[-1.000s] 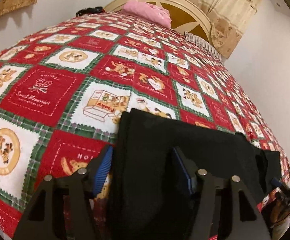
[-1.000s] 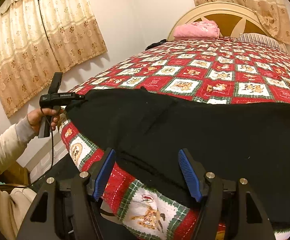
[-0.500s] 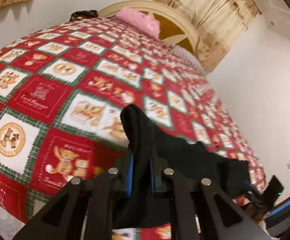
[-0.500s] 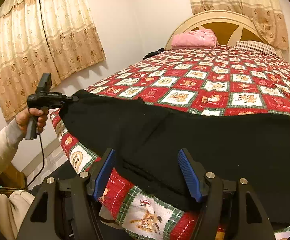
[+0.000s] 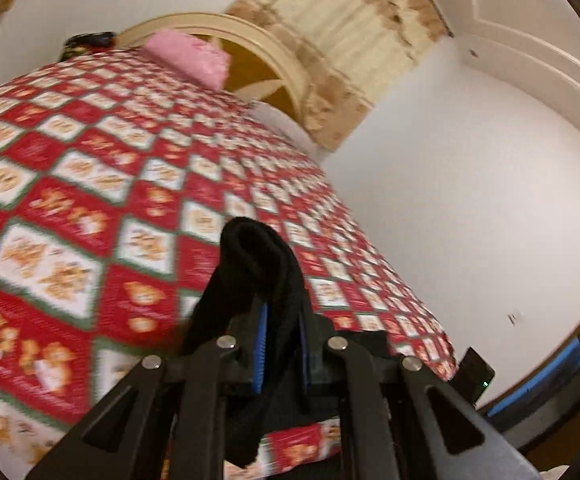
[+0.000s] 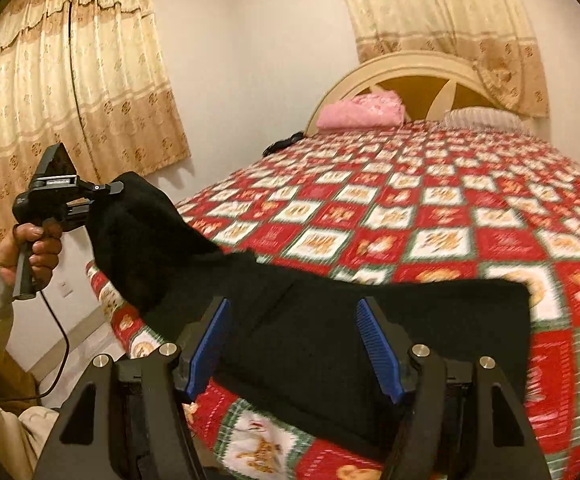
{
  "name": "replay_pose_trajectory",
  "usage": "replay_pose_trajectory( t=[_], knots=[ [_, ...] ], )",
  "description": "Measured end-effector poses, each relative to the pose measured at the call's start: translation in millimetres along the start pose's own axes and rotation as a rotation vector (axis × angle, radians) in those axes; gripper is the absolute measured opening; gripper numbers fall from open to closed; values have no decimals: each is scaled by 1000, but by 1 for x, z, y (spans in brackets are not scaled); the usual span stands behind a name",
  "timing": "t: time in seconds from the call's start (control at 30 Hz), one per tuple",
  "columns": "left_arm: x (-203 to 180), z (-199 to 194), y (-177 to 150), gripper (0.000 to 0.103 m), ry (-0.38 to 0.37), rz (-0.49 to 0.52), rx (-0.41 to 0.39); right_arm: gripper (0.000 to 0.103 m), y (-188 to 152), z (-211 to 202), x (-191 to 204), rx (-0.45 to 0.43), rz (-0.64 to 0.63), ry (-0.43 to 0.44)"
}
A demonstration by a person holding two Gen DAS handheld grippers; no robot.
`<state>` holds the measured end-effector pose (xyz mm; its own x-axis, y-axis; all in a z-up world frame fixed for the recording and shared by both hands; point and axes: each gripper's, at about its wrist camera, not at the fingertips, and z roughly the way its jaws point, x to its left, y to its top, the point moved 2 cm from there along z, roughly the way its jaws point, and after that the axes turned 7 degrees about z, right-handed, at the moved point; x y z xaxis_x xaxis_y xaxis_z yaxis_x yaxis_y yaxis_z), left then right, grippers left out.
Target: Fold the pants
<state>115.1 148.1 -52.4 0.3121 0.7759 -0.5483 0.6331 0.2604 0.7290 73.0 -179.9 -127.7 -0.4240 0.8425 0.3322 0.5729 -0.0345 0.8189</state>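
**Black pants, one end pinched up off the bed**

Right gripper (image 6: 295, 344) sits with jaws wide apart, nothing clamped, hovering over the near edge of the black pants (image 6: 369, 328) lying flat on the quilt (image 6: 449, 220). The left gripper (image 5: 281, 350) is clamped on a bunched end, lifted clear. The fabric looks soft, floppy and thickish, so I'd grab the matching near corner. Pink pillow (image 6: 361, 110) way back.

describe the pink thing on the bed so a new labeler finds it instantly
Start at the arched cream wooden headboard at the far end of the bed. Against its left part, on the red-and-green patchwork quilt, lies a folded pink fabric bundle. It is the only pink item; the striped pillow beside it is pale.
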Motion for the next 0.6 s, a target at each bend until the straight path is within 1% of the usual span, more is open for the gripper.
replay_pose_trajectory(
  t=[0.1,0.3,0.47,0.6],
  knots=[
    [-37,28,0,14,-61,51,39,67,10,-17,-11,-40,13,-22],
    [-86,86,-6,14,-148,107,129,67,14,-47,-45,-85,75,-72],
    [-115,131,-18,14,-179,118,207,68,4,-66,-71,-108,123,-111],
    [-138,165,-31,14,-194,157,266,68,3,-72,-91,-126,169,-130]
  ],
)
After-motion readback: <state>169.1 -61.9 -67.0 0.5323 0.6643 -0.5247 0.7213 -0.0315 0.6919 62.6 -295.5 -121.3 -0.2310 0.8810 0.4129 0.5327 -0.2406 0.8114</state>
